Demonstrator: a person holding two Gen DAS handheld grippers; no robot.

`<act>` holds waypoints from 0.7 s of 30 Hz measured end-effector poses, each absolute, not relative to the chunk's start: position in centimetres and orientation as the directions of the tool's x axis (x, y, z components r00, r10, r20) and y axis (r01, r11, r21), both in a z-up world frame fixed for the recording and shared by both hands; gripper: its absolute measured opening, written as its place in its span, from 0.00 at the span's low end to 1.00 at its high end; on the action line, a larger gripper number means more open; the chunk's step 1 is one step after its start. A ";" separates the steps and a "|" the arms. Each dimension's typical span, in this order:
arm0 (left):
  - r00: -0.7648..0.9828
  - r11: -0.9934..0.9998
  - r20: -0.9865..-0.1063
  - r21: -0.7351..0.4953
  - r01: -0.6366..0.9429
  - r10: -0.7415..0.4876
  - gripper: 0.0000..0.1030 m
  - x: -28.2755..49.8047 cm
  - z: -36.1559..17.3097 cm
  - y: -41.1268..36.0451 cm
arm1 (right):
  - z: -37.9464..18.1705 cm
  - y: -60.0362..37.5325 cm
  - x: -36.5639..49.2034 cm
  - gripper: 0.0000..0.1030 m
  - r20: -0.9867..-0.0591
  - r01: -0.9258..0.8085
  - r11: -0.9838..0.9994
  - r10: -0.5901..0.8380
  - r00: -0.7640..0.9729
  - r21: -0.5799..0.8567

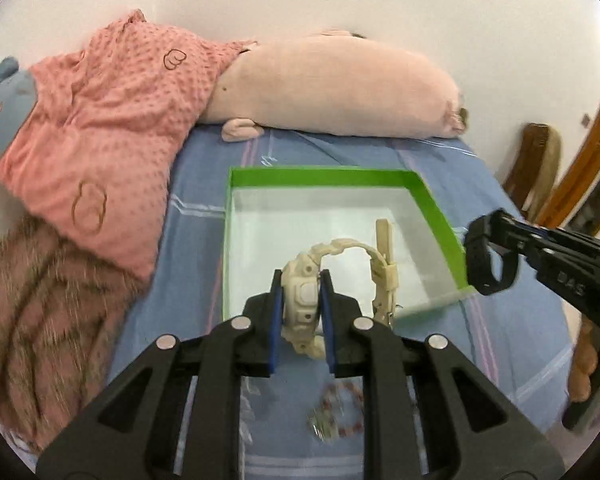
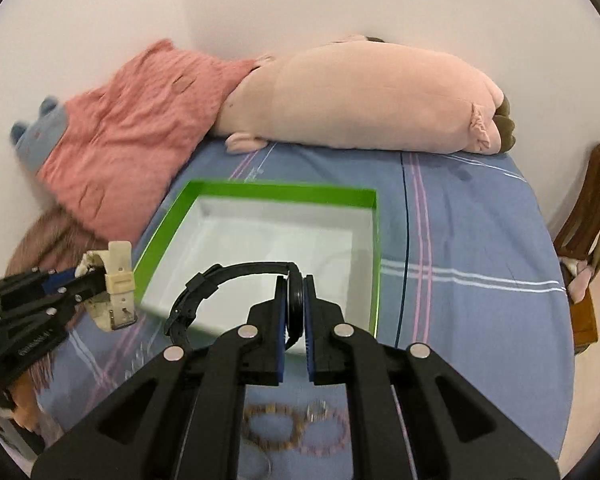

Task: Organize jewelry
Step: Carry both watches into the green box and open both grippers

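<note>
The left gripper (image 1: 302, 312) clamps a cream watch (image 1: 304, 304) and the right gripper (image 2: 296, 308) a black watch (image 2: 236, 280), both raised at the green box (image 2: 284, 192); beaded bracelets (image 2: 296, 428) lie on the blue striped bedsheet (image 2: 468, 240); a pink plush pig (image 2: 360, 96) lies against the white wall (image 2: 300, 0).

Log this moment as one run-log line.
left gripper: shut on cream watch | right gripper: shut on black watch | both above green box | bracelets on bedsheet

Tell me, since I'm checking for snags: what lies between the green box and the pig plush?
Only bare blue striped bedsheet separates the green box from the pig plush; the right wrist view shows it, and the left agrees.
</note>
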State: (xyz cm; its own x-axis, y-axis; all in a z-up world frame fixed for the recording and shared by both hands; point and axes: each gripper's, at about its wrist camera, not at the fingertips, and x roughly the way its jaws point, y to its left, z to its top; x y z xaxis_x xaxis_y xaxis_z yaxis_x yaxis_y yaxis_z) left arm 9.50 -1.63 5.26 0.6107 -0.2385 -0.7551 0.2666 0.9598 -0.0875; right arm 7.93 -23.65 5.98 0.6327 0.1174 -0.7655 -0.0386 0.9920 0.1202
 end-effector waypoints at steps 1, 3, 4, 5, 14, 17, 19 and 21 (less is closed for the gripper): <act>0.605 0.963 -0.763 -0.082 0.257 -0.227 0.16 10.8 4.9 -1.9 | 5.5 -23.8 9.0 0.07 -0.779 -0.027 0.994 0.100 0.619 0.106; 0.556 0.966 -0.803 -0.085 0.246 -0.213 0.16 13.8 3.1 -2.7 | 3.6 -24.1 11.6 0.07 -0.818 0.004 0.995 0.079 0.569 0.100; 0.530 0.966 -0.821 -0.093 0.241 -0.211 0.16 14.6 2.0 -2.8 | 2.4 -23.9 12.8 0.07 -0.840 0.011 0.995 0.079 0.537 0.101; 0.497 0.967 -0.843 -0.098 0.235 -0.206 0.16 15.8 0.7 -3.1 | 1.3 -23.3 14.0 0.07 -0.855 0.011 0.995 0.077 0.513 0.097; 0.405 0.972 -0.898 -0.090 0.216 -0.174 0.16 18.0 -4.6 -4.1 | -5.5 -22.1 16.7 0.07 -0.924 0.012 0.999 0.031 0.382 0.039; 0.395 0.973 -0.904 -0.083 0.213 -0.163 0.17 18.4 -5.3 -4.3 | -6.4 -22.2 17.0 0.08 -0.931 0.013 0.999 0.023 0.365 0.030; 0.381 0.973 -0.911 -0.082 0.214 -0.160 0.17 18.5 -5.8 -4.5 | -6.7 -22.2 16.9 0.08 -0.934 0.012 0.999 0.025 0.357 0.031; 0.378 0.971 -0.910 -0.089 0.224 -0.170 0.20 18.6 -6.1 -4.8 | -6.5 -21.9 16.9 0.15 -0.932 0.000 1.000 0.029 0.362 0.031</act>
